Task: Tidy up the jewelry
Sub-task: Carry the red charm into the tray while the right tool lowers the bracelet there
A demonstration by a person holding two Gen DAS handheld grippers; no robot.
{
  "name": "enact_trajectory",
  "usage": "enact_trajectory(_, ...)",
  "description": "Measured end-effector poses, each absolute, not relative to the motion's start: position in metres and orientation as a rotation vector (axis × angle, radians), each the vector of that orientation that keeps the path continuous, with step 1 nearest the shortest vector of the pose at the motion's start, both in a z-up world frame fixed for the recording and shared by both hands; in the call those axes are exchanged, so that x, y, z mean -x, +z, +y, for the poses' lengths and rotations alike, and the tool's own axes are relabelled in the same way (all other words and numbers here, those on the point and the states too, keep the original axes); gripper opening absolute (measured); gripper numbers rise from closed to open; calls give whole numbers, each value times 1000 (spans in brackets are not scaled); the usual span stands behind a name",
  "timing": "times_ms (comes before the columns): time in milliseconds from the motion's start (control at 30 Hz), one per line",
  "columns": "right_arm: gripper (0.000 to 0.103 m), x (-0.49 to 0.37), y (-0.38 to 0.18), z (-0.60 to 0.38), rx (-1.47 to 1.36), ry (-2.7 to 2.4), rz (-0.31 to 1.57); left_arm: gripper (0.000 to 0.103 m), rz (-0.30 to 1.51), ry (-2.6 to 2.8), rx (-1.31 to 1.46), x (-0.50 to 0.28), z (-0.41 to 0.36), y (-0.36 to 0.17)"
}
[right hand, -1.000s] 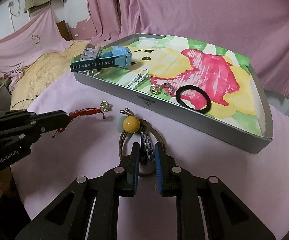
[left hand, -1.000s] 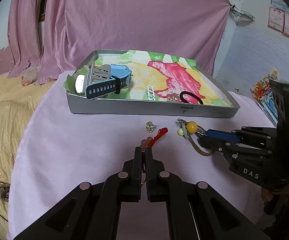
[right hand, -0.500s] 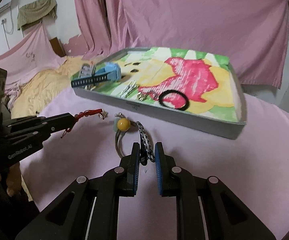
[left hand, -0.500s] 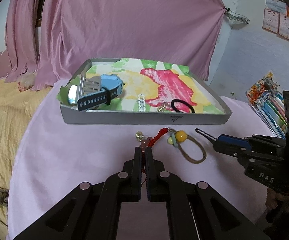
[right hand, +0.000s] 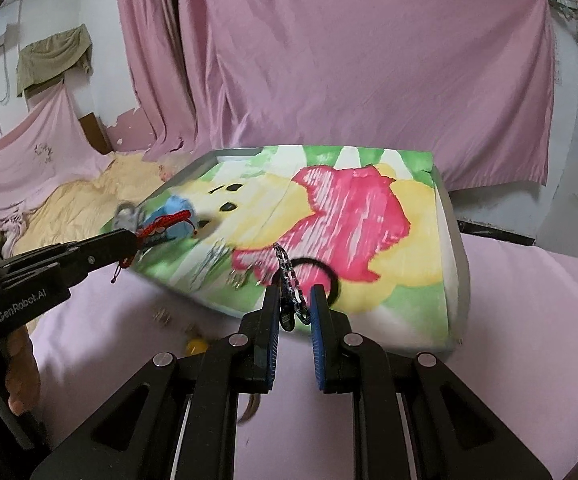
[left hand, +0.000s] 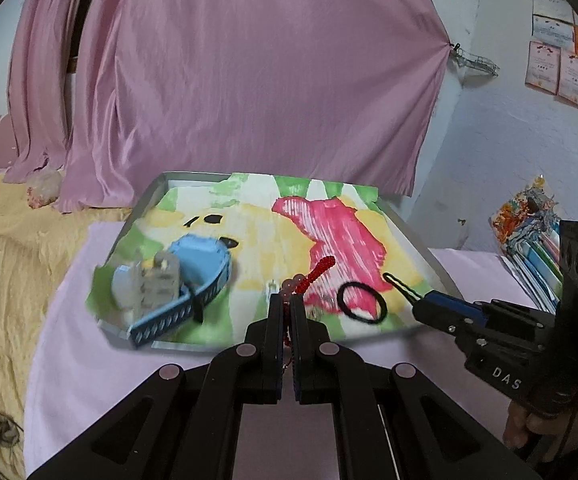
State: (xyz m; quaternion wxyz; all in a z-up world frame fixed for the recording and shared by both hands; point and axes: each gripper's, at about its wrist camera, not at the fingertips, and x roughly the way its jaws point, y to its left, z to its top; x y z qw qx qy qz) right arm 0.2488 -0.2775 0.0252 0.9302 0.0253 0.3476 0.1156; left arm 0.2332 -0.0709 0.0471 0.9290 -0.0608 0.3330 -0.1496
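A grey tray (left hand: 419, 246) lined with bright painted paper holds a blue watch (left hand: 197, 264), a black hair tie (left hand: 363, 308) and small silver pieces (right hand: 213, 258). My left gripper (left hand: 285, 300) is shut on a red cord bracelet (left hand: 317, 274) with pink beads, raised over the tray's near edge. My right gripper (right hand: 294, 304) is shut on a dark metal chain (right hand: 289, 280) that sticks up between its fingers, also at the near edge (right hand: 455, 264). A yellow bead (right hand: 197, 346) shows blurred below and to the left. I cannot tell whether it hangs or lies on the cloth.
A pink cloth (left hand: 89, 320) covers the table. A yellow blanket (left hand: 9, 260) lies to the left and colourful packets (left hand: 529, 232) are stacked at the right. Pink curtains hang behind the tray. A person's hand (right hand: 17, 380) holds the left gripper.
Both grippers have risen off the table and moved forward to the tray's near edge, the left with the red bracelet, the right with the chain. The view is blurred by the motion.
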Motion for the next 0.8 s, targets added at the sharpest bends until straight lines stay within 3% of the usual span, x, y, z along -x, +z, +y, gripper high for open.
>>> enact_trajectory(800, 14, -301, -12, -276, -117, 224, 829, 4, 874, -290, 139, -285, -87, 6)
